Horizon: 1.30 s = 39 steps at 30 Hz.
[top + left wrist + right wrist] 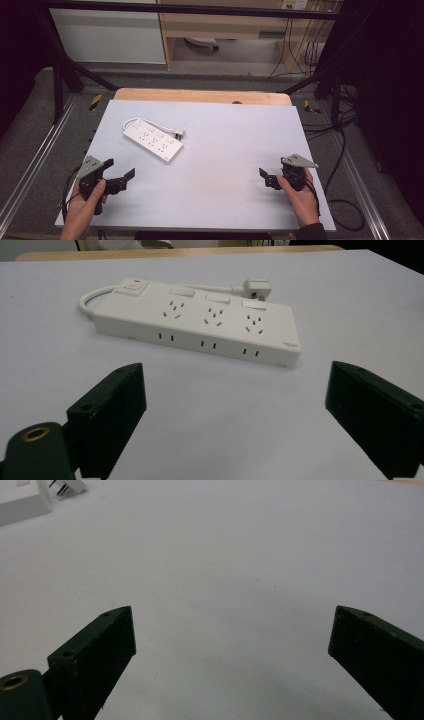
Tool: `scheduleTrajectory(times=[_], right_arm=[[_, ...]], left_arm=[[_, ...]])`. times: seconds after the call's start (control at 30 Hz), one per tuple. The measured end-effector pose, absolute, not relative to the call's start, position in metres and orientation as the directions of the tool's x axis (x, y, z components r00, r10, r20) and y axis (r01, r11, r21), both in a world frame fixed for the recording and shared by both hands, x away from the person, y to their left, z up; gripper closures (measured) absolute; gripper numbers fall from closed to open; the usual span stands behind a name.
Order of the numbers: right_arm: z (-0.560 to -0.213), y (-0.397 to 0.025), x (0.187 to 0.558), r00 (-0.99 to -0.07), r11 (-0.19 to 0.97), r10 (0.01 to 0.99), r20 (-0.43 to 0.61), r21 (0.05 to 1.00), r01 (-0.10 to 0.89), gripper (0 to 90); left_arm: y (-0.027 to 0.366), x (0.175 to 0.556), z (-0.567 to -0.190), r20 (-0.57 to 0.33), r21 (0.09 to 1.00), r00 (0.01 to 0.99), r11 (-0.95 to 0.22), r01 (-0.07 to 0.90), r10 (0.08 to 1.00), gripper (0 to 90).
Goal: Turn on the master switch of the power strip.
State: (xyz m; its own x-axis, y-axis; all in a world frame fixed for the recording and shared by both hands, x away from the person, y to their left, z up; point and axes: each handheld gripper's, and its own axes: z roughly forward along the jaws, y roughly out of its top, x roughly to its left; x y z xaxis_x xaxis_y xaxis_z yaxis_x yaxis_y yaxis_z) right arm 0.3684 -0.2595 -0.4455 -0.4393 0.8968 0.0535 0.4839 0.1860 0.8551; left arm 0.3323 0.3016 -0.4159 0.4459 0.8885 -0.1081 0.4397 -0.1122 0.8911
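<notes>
From the high view, the white plastic power strip (153, 140) lies slantwise on the pale grey table top (225, 165), left of centre, well clear of every edge. The left gripper (120, 181) waits near the front edge, jaws spread and empty; the right gripper (267, 178) is well apart, also spread, holding nothing. Plenty of bare surface between them. Left gripper view: strip (200, 322) dead ahead, its white plug (256, 288) lying behind, so likely the target. Right gripper view: strip corner (20, 500) far off.
</notes>
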Motion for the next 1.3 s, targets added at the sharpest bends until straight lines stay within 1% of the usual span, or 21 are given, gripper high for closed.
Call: scheduleTrajectory(times=[0.1,0.3,0.4,0.5,0.63,0.83,1.1,1.3], right_arm=[[-0.445,-0.259,0.369,-0.438,0.189,0.898,0.042,0.862,0.47,5.3],[-0.444,-0.259,0.369,-0.444,0.185,0.895,0.05,0.864,0.468,5.4],[-0.444,-0.259,0.369,-0.445,0.18,0.894,0.057,0.863,0.472,5.3],[-0.443,-0.259,0.369,-0.443,0.167,0.894,0.068,0.867,0.469,5.6],[-0.443,-0.258,0.369,-0.439,0.163,0.895,0.076,0.862,0.481,5.5],[-0.442,-0.257,0.371,-0.441,0.156,0.893,0.085,0.862,0.482,5.2],[-0.441,-0.258,0.369,-0.447,0.156,0.891,0.085,0.866,0.475,5.0],[-0.44,-0.257,0.367,-0.442,0.152,0.893,0.085,0.867,0.474,4.8]], left_arm=[[0.303,0.332,-0.415,-0.107,0.896,0.441,-0.106,0.431,0.891,9.5],[0.303,0.332,-0.413,-0.121,0.898,0.441,-0.092,0.431,0.889,9.4],[0.303,0.332,-0.411,-0.156,0.899,0.444,-0.06,0.435,0.882,9.3],[0.301,0.332,-0.409,-0.157,0.9,0.442,-0.056,0.433,0.883,9.1],[0.296,0.34,-0.405,-0.128,0.905,0.464,-0.088,0.416,0.876,8.3],[0.293,0.36,-0.398,-0.127,0.899,0.468,-0.098,0.427,0.875,8.9],[0.286,0.371,-0.393,-0.115,0.895,0.494,-0.126,0.428,0.862,8.3],[0.287,0.382,-0.388,-0.105,0.895,0.492,-0.133,0.426,0.864,8.1]])
